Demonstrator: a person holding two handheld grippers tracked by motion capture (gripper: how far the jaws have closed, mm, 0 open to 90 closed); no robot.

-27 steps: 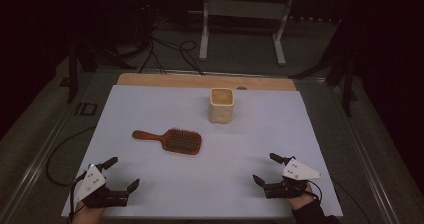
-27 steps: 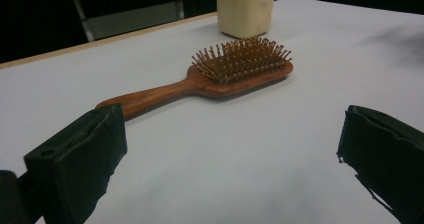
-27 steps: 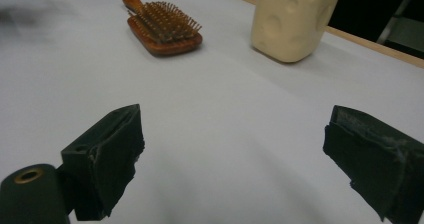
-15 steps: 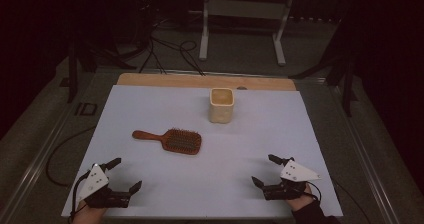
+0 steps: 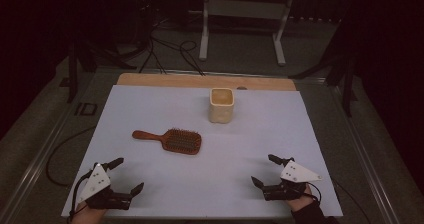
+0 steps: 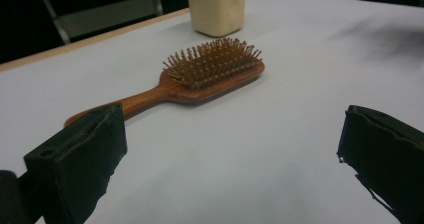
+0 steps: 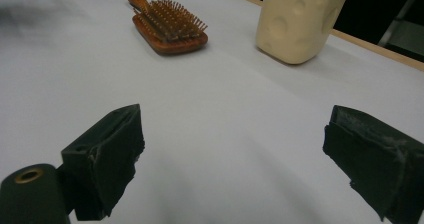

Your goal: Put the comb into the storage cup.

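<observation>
Hairbrush (image 5: 170, 140) lies bristles-up mid-sheet, just short of the cream cup (image 5: 221, 105). We see left gripper (image 5: 126, 175) and right gripper (image 5: 263, 170) near the hairbrush's flanks, both spread, empty.

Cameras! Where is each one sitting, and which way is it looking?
High view: above the near side, looking forward and down on the table; left gripper, right gripper and both hands show.
Left gripper view: rides the left gripper, low over the table, facing the hairbrush; its open jaws show.
Right gripper view: rides the right gripper, facing the cream cup; its open jaws show.
Shared: every view has hairbrush and cup.
</observation>
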